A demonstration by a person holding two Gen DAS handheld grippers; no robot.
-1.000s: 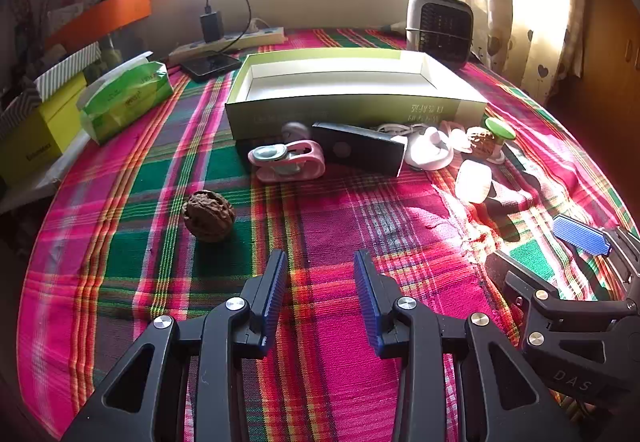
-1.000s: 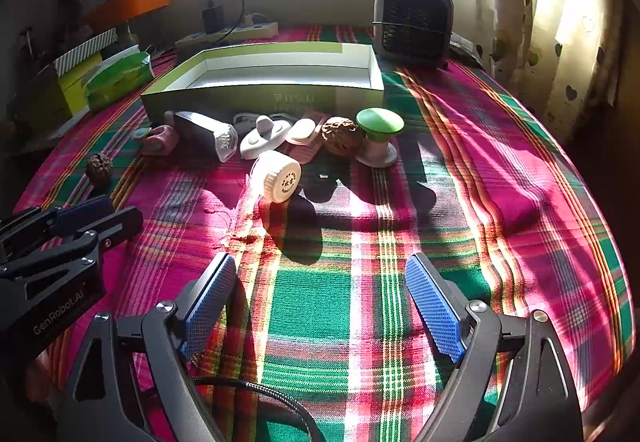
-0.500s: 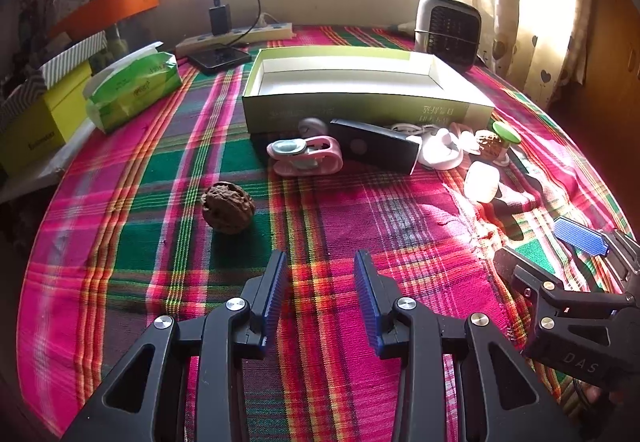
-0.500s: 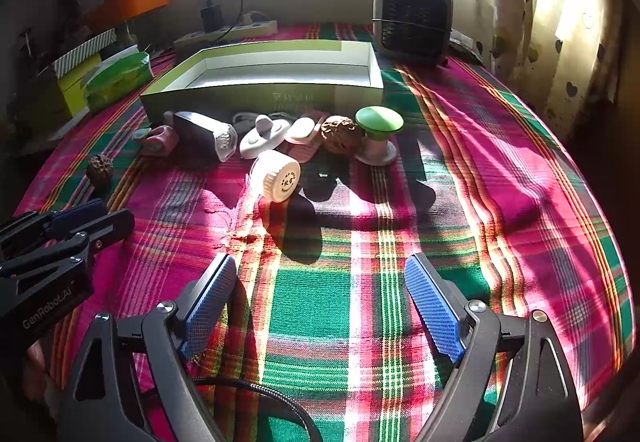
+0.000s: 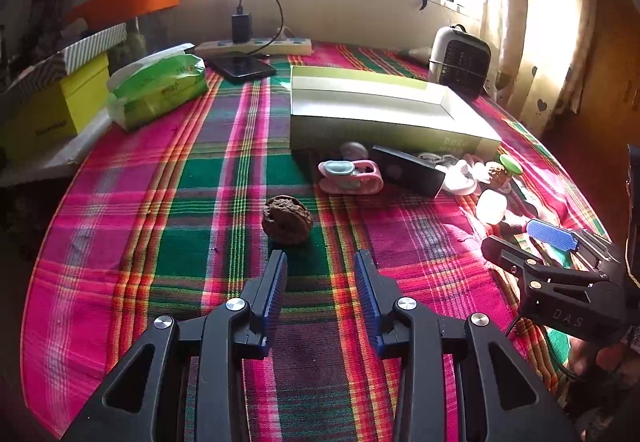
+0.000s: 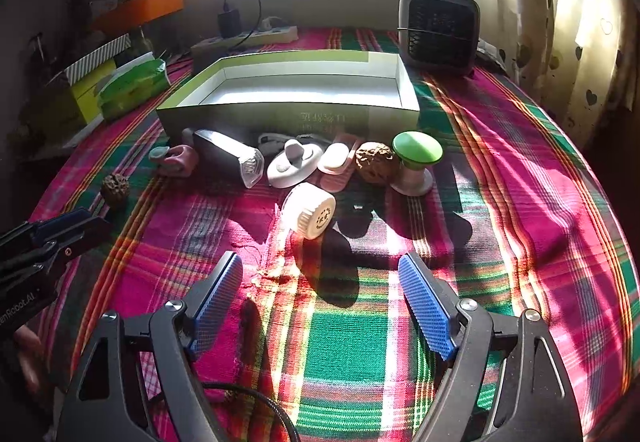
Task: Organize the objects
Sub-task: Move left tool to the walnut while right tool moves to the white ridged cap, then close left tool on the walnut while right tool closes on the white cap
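While the left claw (image 5: 320, 266) is hanging open below the walnut (image 5: 287, 219), the right claw (image 6: 320, 274) is gaping empty too.

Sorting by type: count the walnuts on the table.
2. One walnut lies alone near the left gripper; the other walnut sits beside the green-topped knob. None visible elsewhere.

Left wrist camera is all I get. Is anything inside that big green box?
Observer: No. The right wrist view looks down into the box and nothing lies in it.
Operator: What's that white blob on the right?
Observer: A round white jar on its side, its lid towards the right gripper.
Operator: And the long black one?
Observer: A torch; its clear lens end shows here.
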